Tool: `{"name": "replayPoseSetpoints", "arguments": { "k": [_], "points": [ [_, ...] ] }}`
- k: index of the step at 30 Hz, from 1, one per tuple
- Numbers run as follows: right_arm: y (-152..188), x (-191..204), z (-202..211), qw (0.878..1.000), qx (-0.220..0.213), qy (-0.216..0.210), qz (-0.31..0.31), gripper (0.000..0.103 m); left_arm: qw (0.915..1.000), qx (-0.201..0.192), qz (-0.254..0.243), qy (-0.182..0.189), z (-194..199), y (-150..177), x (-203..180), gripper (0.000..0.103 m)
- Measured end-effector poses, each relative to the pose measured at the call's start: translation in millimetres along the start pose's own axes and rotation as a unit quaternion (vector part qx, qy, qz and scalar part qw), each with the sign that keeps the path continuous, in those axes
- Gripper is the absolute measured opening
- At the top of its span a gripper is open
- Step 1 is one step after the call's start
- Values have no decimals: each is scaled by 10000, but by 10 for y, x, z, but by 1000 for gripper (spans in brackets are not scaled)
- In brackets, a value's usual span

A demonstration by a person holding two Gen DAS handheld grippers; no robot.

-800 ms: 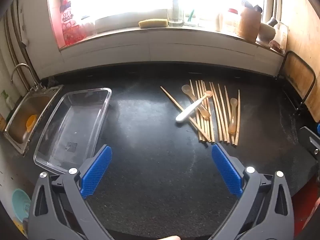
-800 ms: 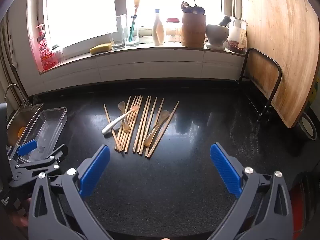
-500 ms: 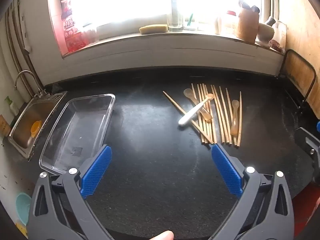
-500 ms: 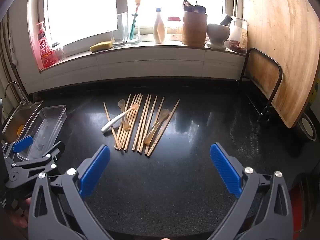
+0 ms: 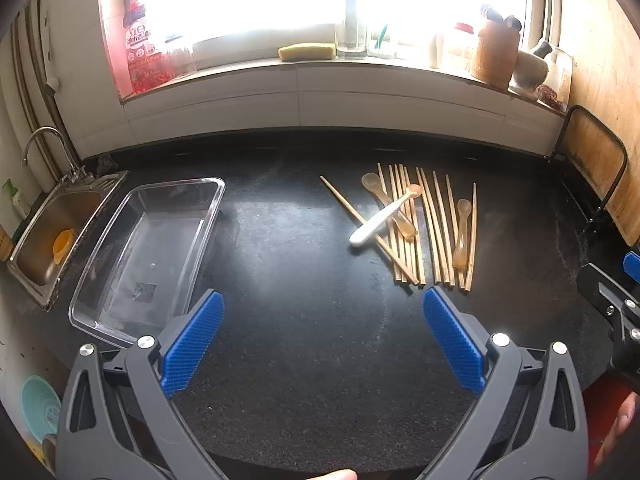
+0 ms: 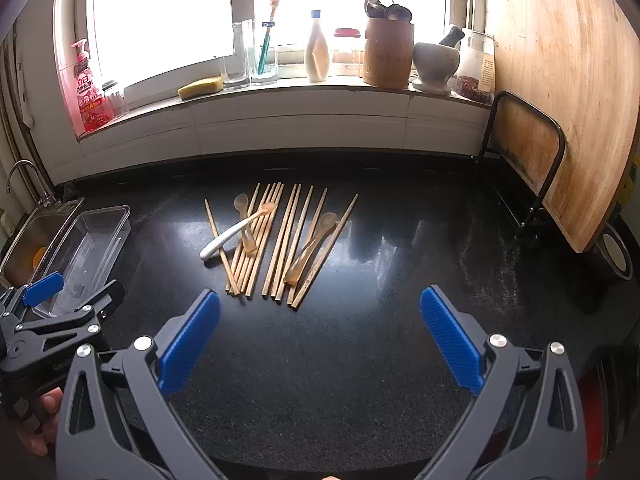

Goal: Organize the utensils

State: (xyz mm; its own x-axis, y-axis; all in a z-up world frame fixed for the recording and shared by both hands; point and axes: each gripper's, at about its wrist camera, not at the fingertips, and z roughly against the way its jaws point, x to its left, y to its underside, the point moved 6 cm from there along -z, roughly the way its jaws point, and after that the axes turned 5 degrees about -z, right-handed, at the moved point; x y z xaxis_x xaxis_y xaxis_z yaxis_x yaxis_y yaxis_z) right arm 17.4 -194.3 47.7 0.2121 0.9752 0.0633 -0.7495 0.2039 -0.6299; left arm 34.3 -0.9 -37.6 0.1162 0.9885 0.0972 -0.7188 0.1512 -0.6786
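Several wooden chopsticks (image 5: 436,228) (image 6: 280,240) lie side by side on the black counter. A white-handled spoon (image 5: 380,222) (image 6: 232,232) lies across them, with two translucent amber spoons (image 5: 460,232) (image 6: 312,248) among them. A clear plastic tray (image 5: 152,248) (image 6: 88,244) stands empty to their left. My left gripper (image 5: 322,336) is open and empty, above the counter in front of the tray and chopsticks. My right gripper (image 6: 320,332) is open and empty, in front of the chopsticks.
A steel sink (image 5: 52,236) with a tap is left of the tray. The windowsill holds a sponge (image 6: 200,87), glasses, bottles, a wooden utensil holder (image 6: 388,52) and a mortar. A cutting board (image 6: 568,92) leans in a rack at the right.
Both grippers have shifted slightly; in the left view the tray and chopsticks drifted a little to the right. Nothing was grasped, and both grippers stay open.
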Motion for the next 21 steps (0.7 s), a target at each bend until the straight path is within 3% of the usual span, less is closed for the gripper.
{"name": "replayPoseSetpoints", "arguments": {
  "k": [21],
  "points": [
    [44,1,-5,10000,21,24,-5,97,9999,78,42,66,-7,30,0,97]
  ]
}}
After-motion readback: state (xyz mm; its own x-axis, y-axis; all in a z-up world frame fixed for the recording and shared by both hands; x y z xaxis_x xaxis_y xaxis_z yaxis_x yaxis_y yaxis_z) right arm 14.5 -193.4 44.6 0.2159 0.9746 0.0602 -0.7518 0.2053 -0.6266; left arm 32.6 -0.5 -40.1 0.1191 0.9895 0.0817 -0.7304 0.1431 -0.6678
